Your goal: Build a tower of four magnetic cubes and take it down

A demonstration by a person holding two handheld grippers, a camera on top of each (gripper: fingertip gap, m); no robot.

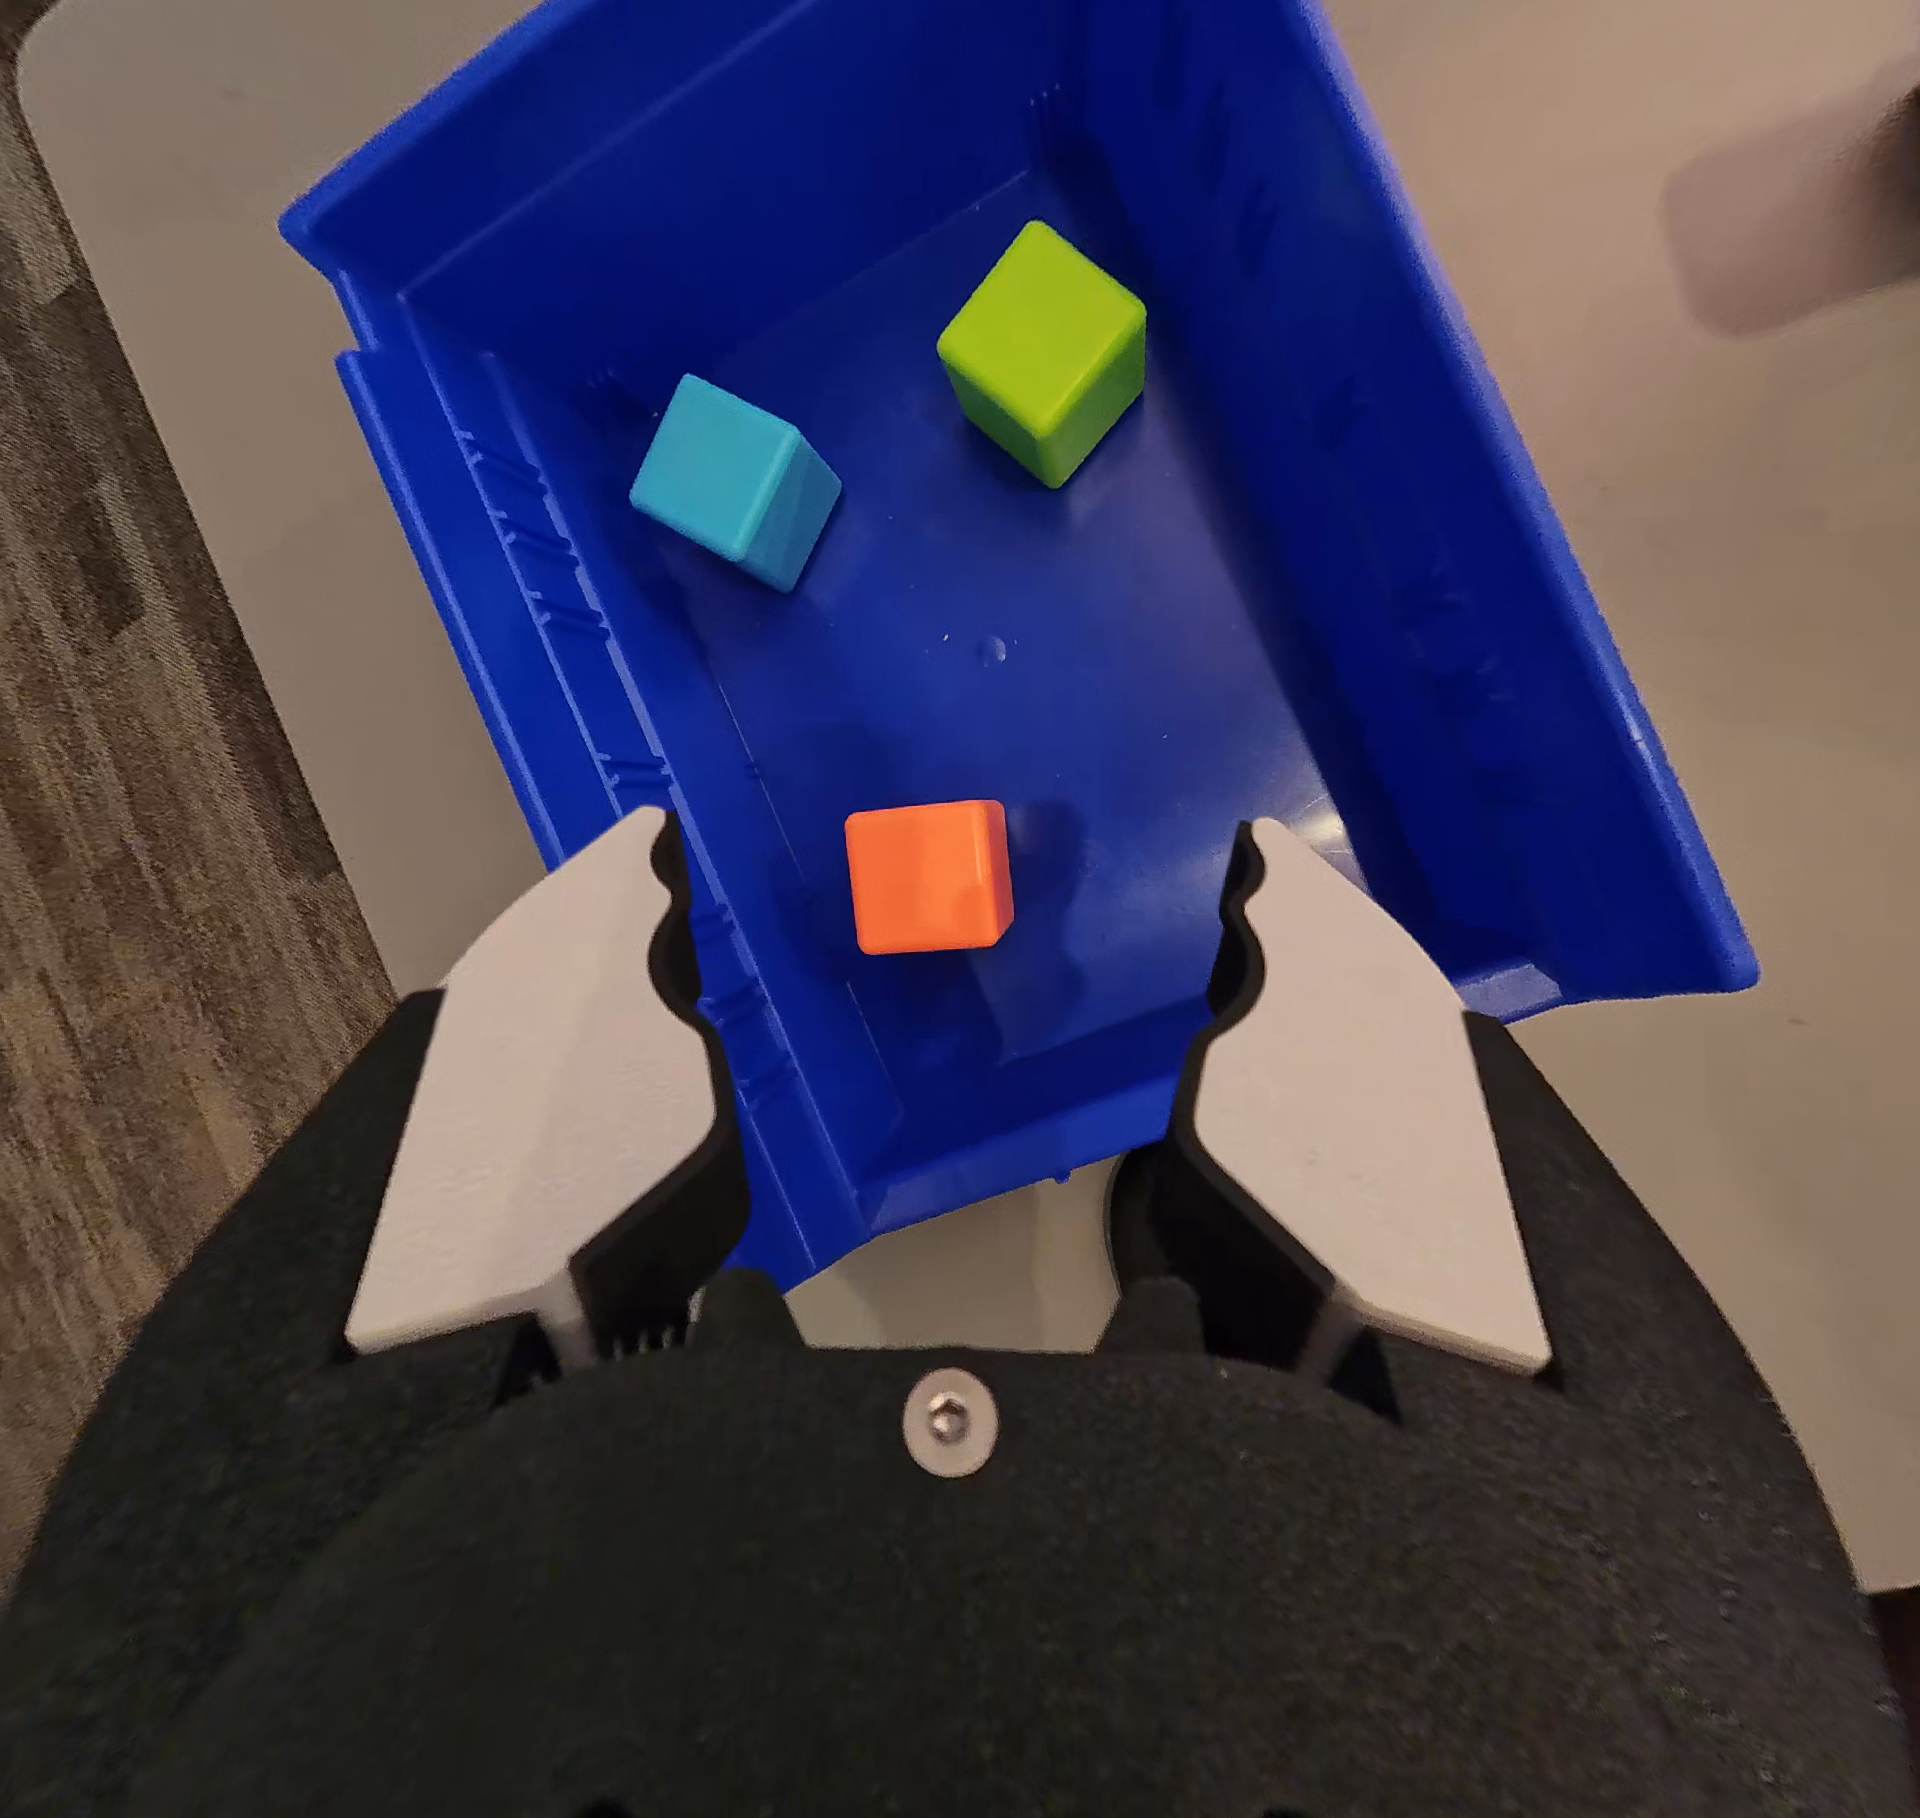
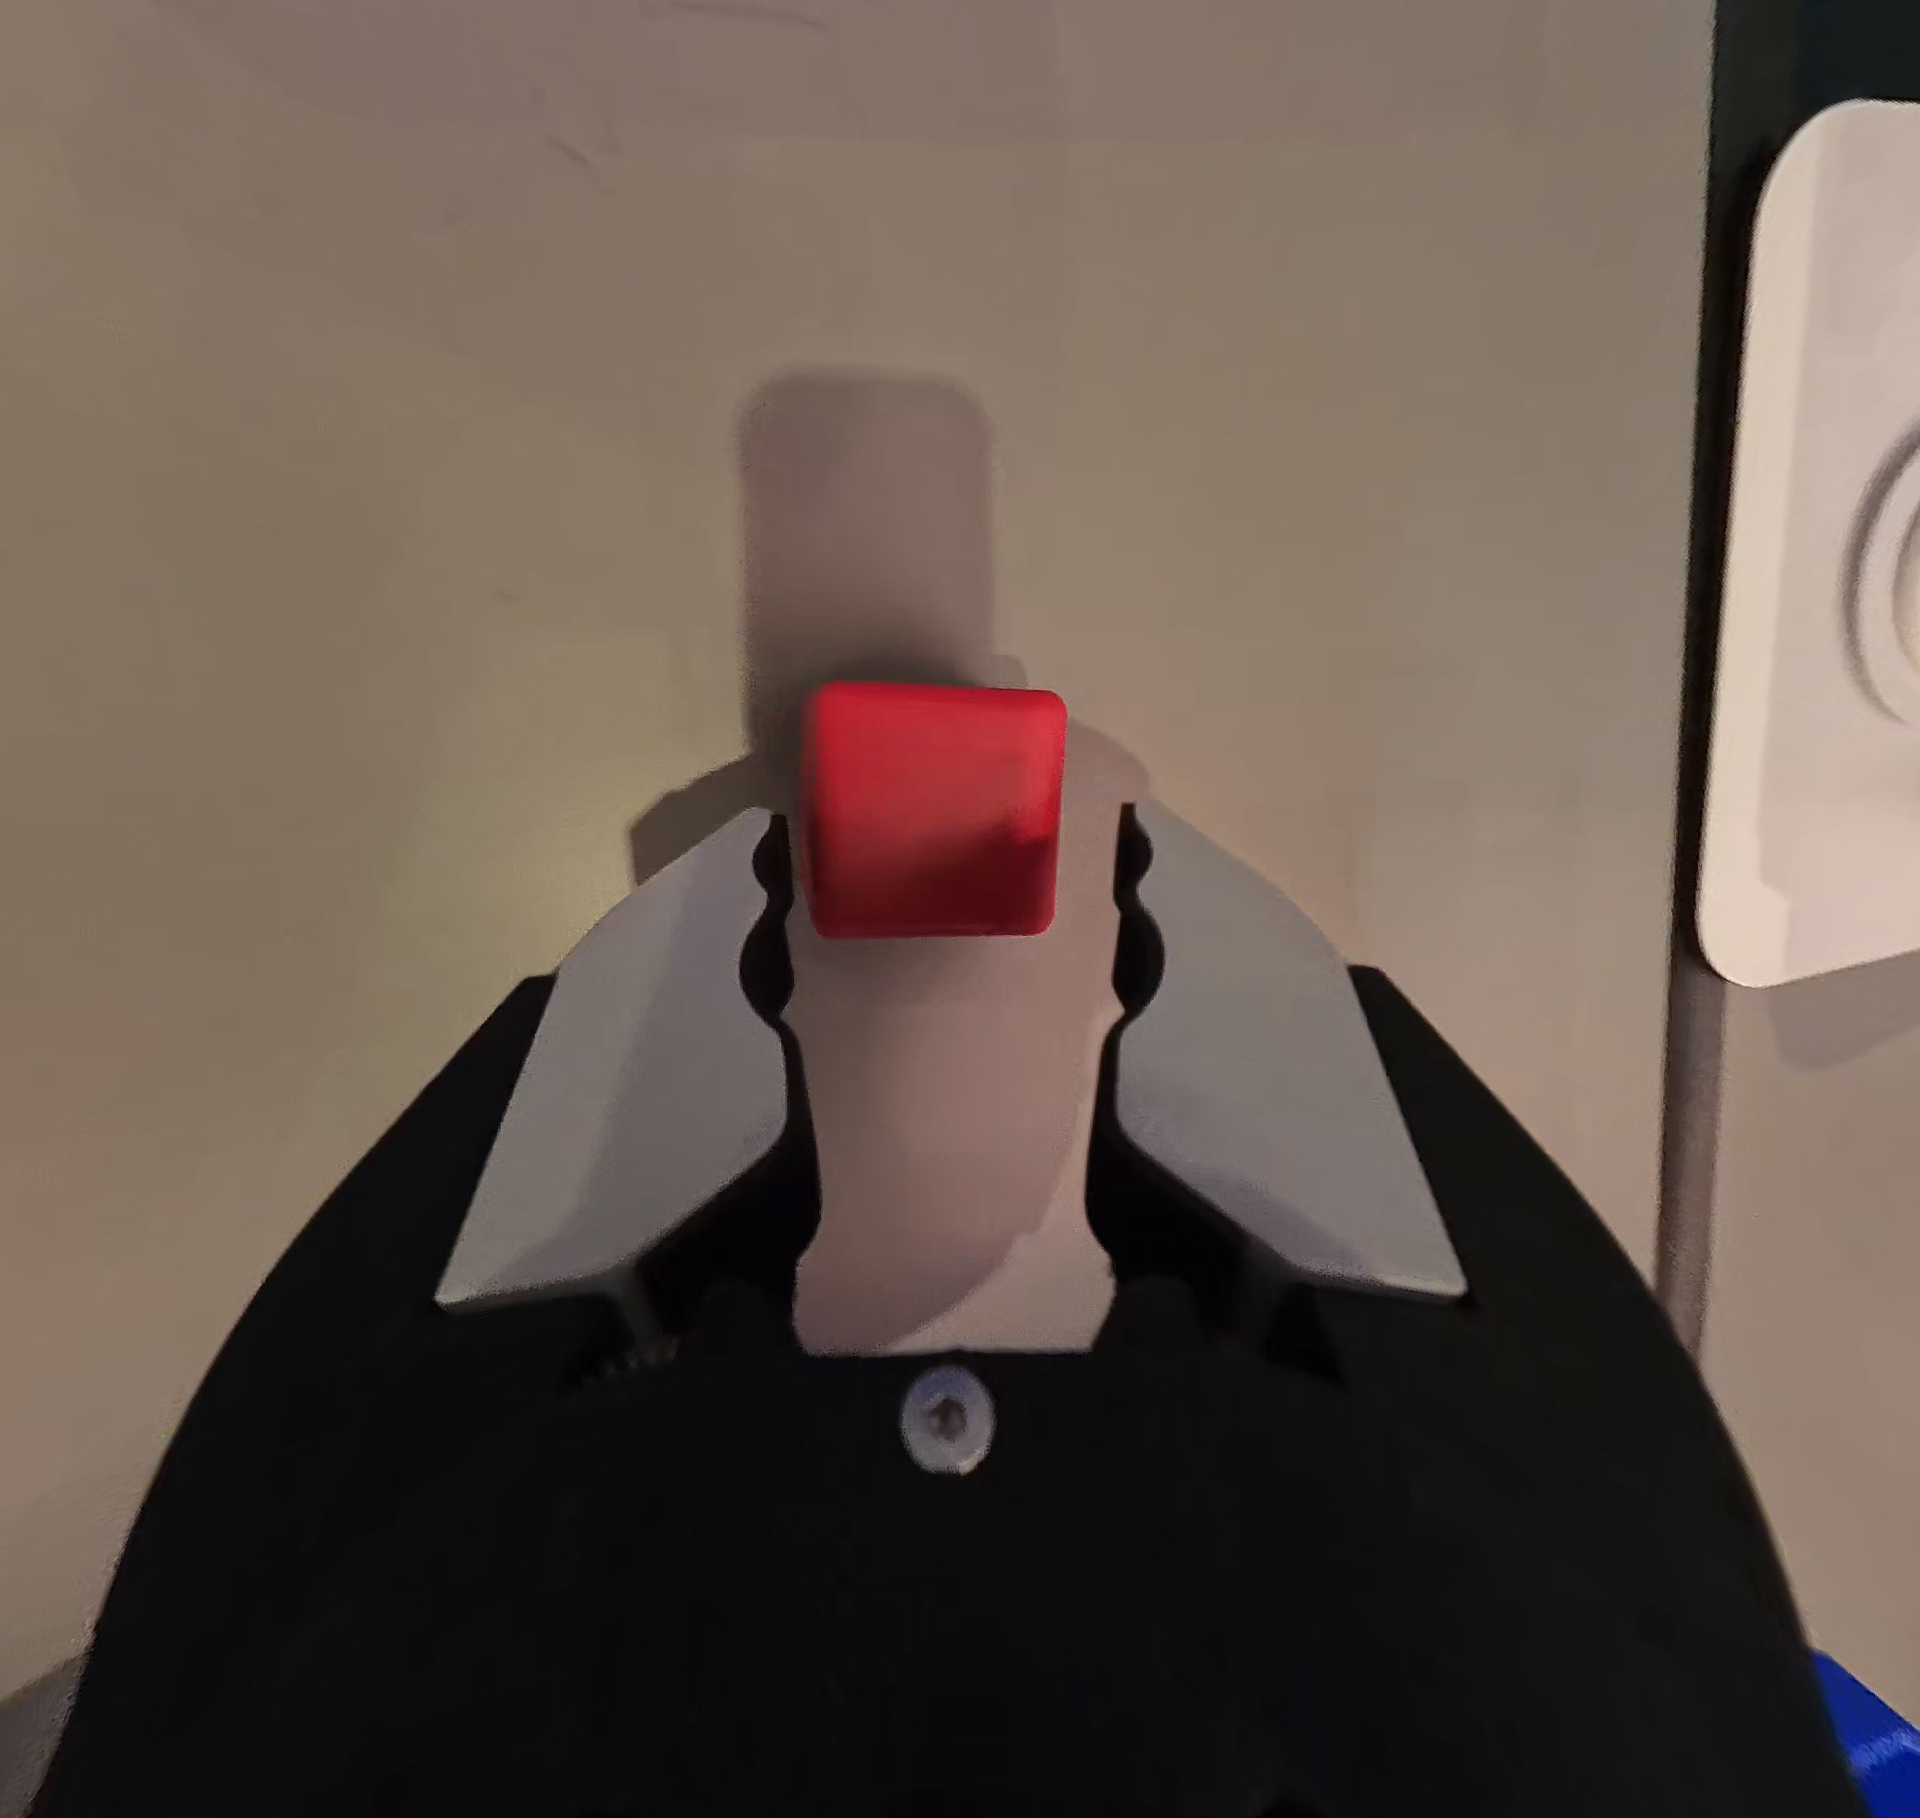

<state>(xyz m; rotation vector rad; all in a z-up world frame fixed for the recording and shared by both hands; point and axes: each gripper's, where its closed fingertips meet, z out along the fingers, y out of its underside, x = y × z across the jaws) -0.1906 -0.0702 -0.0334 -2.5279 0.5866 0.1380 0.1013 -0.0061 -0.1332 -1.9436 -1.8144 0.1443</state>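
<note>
My left tool [image 1: 951, 838] hangs over the near end of a blue bin [image 1: 1382, 480] with its fingers spread wide and nothing between them. The bin sits on the pale counter [image 1: 1558, 54], turned so its long axis runs from about 5 o'clock up to 11 o'clock in my left wrist view. Three cubes lie loose on its floor, all apart from one another: an orange cube [image 1: 928, 877] nearest me, just ahead of the gap between the fingers; a light blue cube [image 1: 732, 480] toward 11 o'clock near the left wall; and a green cube [image 1: 1042, 350] toward 12 o'clock near the far end. Patterned carpet [image 1: 125, 729] shows beyond the counter edge at 9 o'clock. In my right wrist view, the right tool [image 2: 945, 823] is also spread, and a red cube [image 2: 932, 810] sits on the counter at its tips, close against the left finger with a clear gap to the right finger, so it is not pinched. A white rounded panel [image 2: 1829, 542] sits at 3 o'clock past a dark strip, and a sliver of the blue bin shows at 5 o'clock.
</note>
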